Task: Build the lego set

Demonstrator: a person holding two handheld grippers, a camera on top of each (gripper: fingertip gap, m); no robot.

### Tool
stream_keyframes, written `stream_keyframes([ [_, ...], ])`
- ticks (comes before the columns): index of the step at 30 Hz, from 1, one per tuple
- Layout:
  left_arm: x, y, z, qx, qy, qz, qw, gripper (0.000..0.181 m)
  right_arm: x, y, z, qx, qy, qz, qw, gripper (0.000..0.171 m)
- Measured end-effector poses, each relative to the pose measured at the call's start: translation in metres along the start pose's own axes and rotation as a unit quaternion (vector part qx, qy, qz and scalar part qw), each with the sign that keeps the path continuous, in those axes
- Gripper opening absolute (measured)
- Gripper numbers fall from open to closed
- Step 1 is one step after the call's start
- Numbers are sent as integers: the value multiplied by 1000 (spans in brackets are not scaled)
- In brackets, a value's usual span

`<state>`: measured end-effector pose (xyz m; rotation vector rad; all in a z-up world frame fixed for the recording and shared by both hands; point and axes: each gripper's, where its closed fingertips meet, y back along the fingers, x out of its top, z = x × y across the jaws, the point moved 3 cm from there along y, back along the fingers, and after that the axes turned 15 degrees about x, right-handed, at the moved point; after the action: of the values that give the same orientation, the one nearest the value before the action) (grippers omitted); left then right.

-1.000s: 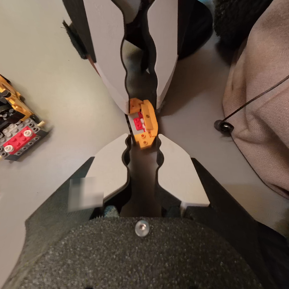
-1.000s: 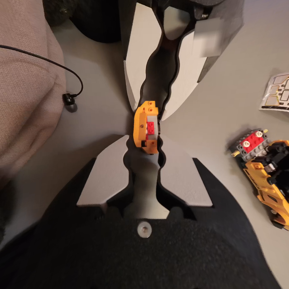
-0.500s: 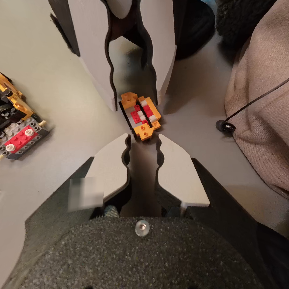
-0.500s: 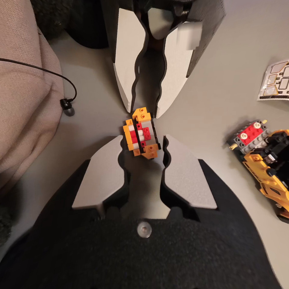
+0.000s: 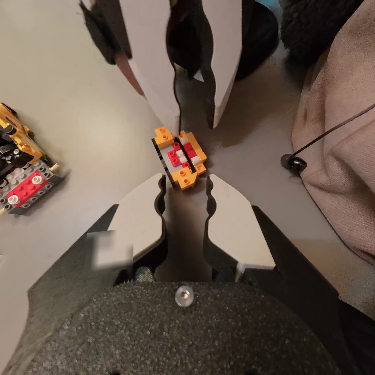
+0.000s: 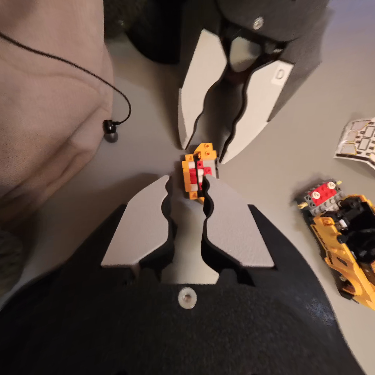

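Note:
A small orange, red, white and grey lego sub-assembly (image 5: 179, 160) lies studs-up on the grey table, held by neither gripper. My left gripper (image 5: 185, 178) is open and empty, its tips just short of the piece's near end. My right gripper (image 5: 193, 125) faces it from the far side, its tips at the piece's other end. In the right wrist view my right gripper (image 6: 186, 178) has its jaws apart with nothing between them. One fingertip (image 6: 208, 182) overlaps the sub-assembly (image 6: 194, 168). The left gripper (image 6: 203, 154) stands open beyond it.
The larger yellow and black lego vehicle with a grey and red plate (image 5: 22, 182) lies to the left, also in the right wrist view (image 6: 334, 223). A sticker sheet (image 6: 361, 142) lies behind it. A beige cloth (image 5: 334, 142) with a black cord and bead (image 5: 292, 164) bounds the other side.
One second ago both grippers were shut on the sub-assembly, held on edge. Both let go and it now lies flat on the table. The right gripper's jaws have since narrowed a little.

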<state>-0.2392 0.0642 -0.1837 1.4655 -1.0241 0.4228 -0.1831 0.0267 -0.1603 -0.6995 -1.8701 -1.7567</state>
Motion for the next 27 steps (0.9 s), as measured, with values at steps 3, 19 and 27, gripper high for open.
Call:
stream_keyframes([
  [3,-1,-1,1,1,-3,-3,1000,36,-4,-8,-1,-12,19,-24,999,25],
  [19,2,-1,2,22,-26,-5,999,41,3,-1,13,41,-97,-4,994,2],
  [27,6,-10,3,33,-24,-12,999,44,2,-4,16,81,-144,-1,986,2],
])
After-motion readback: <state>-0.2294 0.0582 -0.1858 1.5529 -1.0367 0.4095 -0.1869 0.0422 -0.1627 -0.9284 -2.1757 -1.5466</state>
